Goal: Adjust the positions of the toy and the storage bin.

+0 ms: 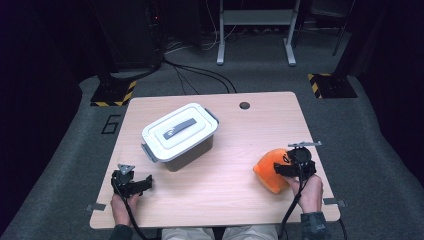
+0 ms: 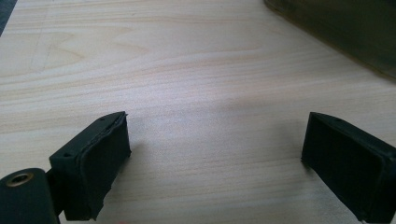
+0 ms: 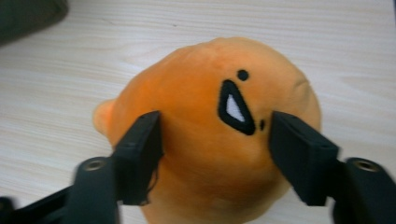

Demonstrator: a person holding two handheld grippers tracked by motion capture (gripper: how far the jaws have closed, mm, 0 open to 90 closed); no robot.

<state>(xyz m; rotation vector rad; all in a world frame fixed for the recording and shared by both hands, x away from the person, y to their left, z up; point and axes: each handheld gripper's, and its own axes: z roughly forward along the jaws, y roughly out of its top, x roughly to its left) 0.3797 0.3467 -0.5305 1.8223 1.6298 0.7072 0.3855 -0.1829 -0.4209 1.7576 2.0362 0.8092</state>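
Near the desk's (image 1: 210,210) right edge, the right gripper (image 3: 217,140) straddles the orange plush (image 3: 205,121), jaws apart, seemingly for gripping; by the left edge the left gripper (image 2: 215,154) waits wide, empty.

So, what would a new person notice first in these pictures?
Probably the orange plush toy at the table's right side, lying between the jaws of the right tool. Next, the closed white-lidded box near the middle. The left tool stands open over bare wood.
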